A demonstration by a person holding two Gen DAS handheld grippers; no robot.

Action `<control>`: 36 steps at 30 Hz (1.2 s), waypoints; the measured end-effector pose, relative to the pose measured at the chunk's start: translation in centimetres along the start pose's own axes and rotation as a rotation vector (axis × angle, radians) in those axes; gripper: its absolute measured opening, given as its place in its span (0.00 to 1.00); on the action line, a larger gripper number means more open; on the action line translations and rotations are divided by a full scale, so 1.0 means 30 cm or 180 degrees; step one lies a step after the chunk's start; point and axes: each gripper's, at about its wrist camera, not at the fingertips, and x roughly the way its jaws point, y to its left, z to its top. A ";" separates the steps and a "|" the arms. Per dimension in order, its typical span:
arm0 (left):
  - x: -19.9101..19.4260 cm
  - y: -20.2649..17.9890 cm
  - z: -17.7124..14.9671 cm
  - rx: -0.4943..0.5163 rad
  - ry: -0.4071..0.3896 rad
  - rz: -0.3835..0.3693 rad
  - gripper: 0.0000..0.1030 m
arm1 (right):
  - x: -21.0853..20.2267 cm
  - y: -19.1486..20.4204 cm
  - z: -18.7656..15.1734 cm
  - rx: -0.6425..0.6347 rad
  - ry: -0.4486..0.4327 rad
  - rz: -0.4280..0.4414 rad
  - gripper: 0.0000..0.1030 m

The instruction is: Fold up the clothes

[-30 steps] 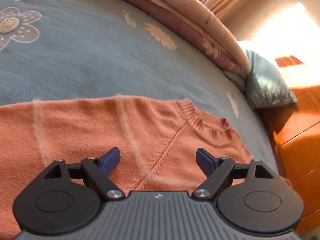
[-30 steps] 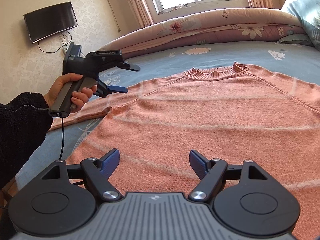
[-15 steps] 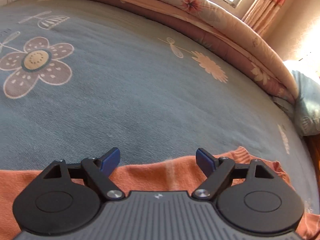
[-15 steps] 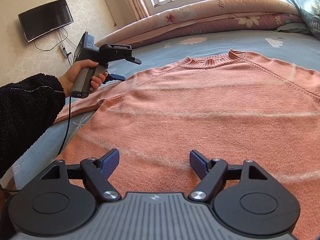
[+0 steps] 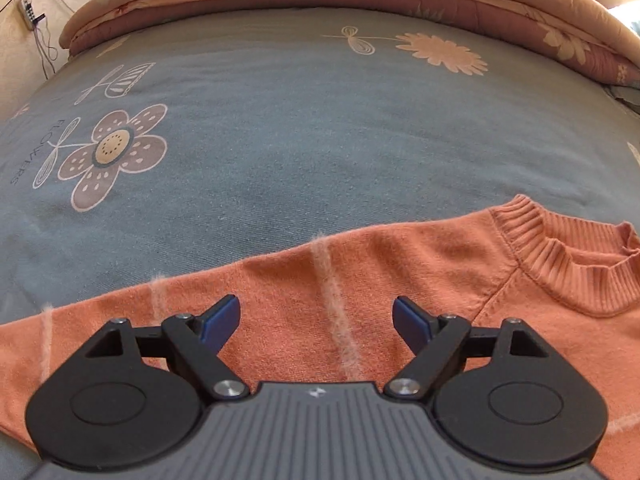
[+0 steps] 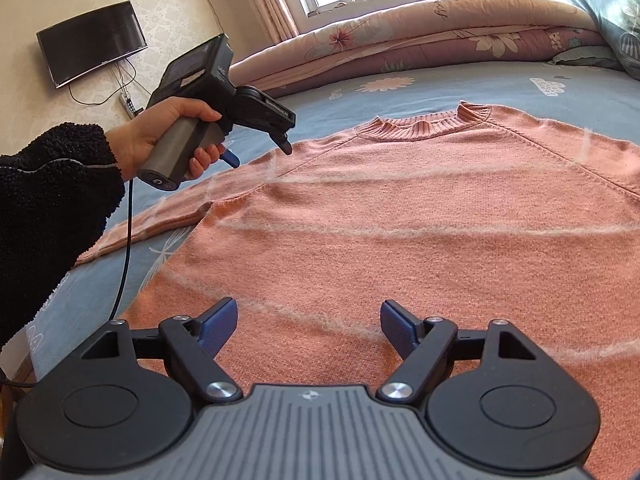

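On the blue flower-printed bedsheet [image 6: 472,80], the orange knitted sweater with pale fuzzy stripes [image 6: 400,216] lies spread flat, collar far, sleeves out sideways. The left gripper [image 5: 316,316] hangs released just above the left sleeve near the shoulder, nearer to it; the right gripper [image 6: 306,320], also released, hovers over the near body.

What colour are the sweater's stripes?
Pale, fuzzy whitish-pink stripes on the orange sweater; clearest in the right wrist view.
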 end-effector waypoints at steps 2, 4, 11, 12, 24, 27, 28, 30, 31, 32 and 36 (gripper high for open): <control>0.019 0.002 0.006 -0.0100 -0.0036 0.0029 0.85 | -0.004 -0.004 0.001 0.0011 -0.0020 0.0007 0.82; 0.036 0.004 0.017 -0.0191 -0.0080 0.0054 0.87 | -0.007 -0.011 0.002 0.0040 -0.0032 0.0017 0.83; 0.070 0.033 0.068 -0.0459 -0.0221 0.0089 0.90 | -0.002 -0.020 0.002 0.0078 -0.0006 0.0009 0.83; 0.056 0.036 0.069 -0.0480 -0.0241 0.0090 0.90 | -0.006 -0.018 0.004 0.0072 -0.0021 0.0009 0.83; -0.020 -0.058 -0.018 -0.0194 0.0058 -0.0216 0.90 | -0.024 -0.002 0.008 0.0035 -0.0048 -0.0003 0.83; 0.009 -0.065 -0.010 -0.0180 0.0049 -0.0141 0.90 | -0.027 -0.003 0.010 0.0032 -0.0063 0.0001 0.84; 0.019 -0.061 -0.003 -0.0206 0.0033 -0.0136 0.90 | -0.026 -0.006 0.010 0.0053 -0.0056 0.0004 0.84; 0.037 -0.052 0.012 -0.0254 0.0006 -0.0140 0.93 | -0.024 -0.014 0.009 0.0093 -0.0035 0.0001 0.84; 0.042 -0.048 0.018 -0.0272 -0.0003 -0.0153 0.94 | -0.023 -0.016 0.010 0.0108 -0.0030 -0.0006 0.84; 0.048 -0.045 0.024 -0.0265 -0.0025 -0.0135 0.94 | -0.023 -0.017 0.010 0.0117 -0.0030 -0.0007 0.84; 0.065 -0.031 0.046 -0.0263 -0.0185 0.0020 0.94 | -0.033 -0.009 0.013 0.0106 -0.0048 0.0056 0.84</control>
